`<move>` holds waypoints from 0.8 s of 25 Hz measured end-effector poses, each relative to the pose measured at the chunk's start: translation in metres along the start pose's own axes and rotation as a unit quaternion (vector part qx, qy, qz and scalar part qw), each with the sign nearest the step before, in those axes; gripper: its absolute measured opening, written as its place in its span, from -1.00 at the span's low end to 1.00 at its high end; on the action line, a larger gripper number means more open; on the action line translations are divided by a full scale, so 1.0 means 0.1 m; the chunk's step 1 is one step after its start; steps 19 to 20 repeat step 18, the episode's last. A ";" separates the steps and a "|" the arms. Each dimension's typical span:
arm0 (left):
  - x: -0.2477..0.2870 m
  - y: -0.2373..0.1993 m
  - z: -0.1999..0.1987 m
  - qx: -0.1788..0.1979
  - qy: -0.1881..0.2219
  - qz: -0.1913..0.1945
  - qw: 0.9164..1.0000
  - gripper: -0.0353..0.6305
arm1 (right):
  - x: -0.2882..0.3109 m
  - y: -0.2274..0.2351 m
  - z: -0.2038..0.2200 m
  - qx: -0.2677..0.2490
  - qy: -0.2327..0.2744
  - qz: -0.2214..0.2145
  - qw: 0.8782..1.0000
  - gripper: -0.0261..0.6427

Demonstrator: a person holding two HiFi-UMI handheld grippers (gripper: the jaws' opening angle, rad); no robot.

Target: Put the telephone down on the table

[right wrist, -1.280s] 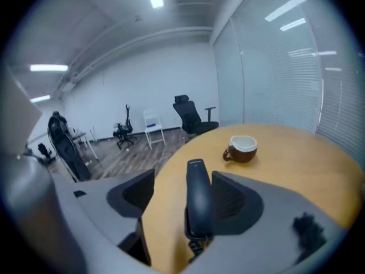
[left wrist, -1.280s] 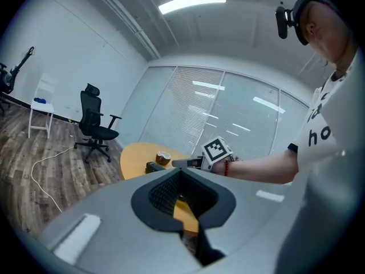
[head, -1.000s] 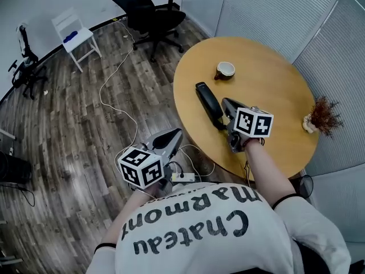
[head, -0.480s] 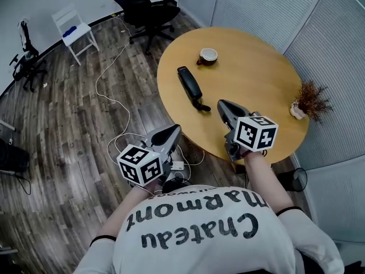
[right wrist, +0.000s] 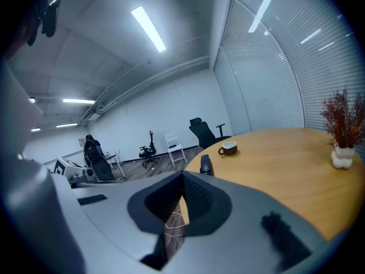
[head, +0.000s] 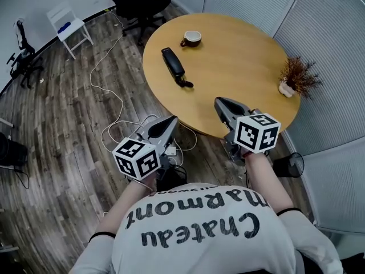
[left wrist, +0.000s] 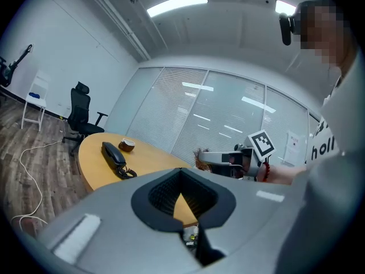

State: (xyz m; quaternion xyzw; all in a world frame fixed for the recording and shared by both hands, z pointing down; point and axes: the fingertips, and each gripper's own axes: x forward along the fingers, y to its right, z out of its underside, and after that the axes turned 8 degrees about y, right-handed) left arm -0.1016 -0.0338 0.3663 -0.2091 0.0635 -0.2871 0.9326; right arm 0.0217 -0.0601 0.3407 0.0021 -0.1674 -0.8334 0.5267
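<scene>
Found slim black telephone (head: 173,65) lying flat on round table (head: 239,67), cord curled at one end; held left gripper (head: 170,120) and right gripper (head: 219,102) off it, jaws together, empty

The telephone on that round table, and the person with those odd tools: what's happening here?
A person holds a gripper in each hand. The telephone lies flat on the round wooden table, near a cup, with nothing touching it. The left gripper and right gripper are both shut and empty, at the table's near side, well short of the telephone. It looks already set down.
</scene>
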 end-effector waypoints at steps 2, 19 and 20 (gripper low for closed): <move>-0.01 0.09 0.00 0.006 -0.003 0.004 1.000 -0.87 | -0.07 -0.02 0.00 -0.001 0.000 -0.001 1.000 -0.88; -0.17 0.33 0.08 0.025 -0.003 0.006 1.000 -0.87 | -0.29 -0.14 0.01 -0.024 0.014 -0.008 1.000 -0.88; -0.17 0.33 0.08 0.025 -0.003 0.006 1.000 -0.87 | -0.29 -0.14 0.01 -0.024 0.014 -0.008 1.000 -0.88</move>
